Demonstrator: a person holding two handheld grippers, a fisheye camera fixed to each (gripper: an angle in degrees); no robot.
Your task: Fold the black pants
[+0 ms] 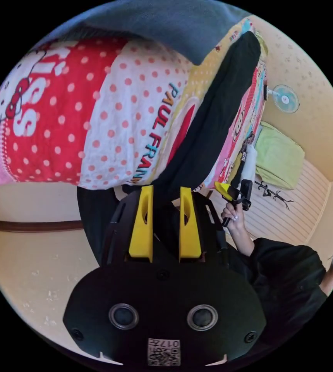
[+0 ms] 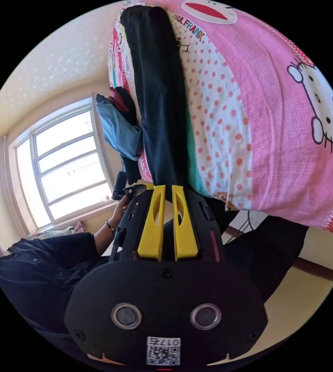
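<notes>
Black pants [image 1: 217, 128]: lying in a long strip across the cartoon-print bedspread [image 1: 108, 116], one end hanging over the bed's edge.
Left gripper [image 1: 166, 192]: yellow jaws closing on the pants' hanging edge, cloth filling the gap.
Right gripper [image 2: 165, 190]: jaws nearly together, pinching the same strip's end.
Blue garment [image 2: 118, 130]: sitting beside the pants.

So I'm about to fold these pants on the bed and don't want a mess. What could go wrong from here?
1. The black pants lie as a long strip, and one end hangs over the bed edge; if either grip slips, they could slide off.
2. The pile of clothes sits close beside the pants and could get dragged along.
3. The patterned bedsheet could get pinched by the left gripper or right gripper.
</notes>
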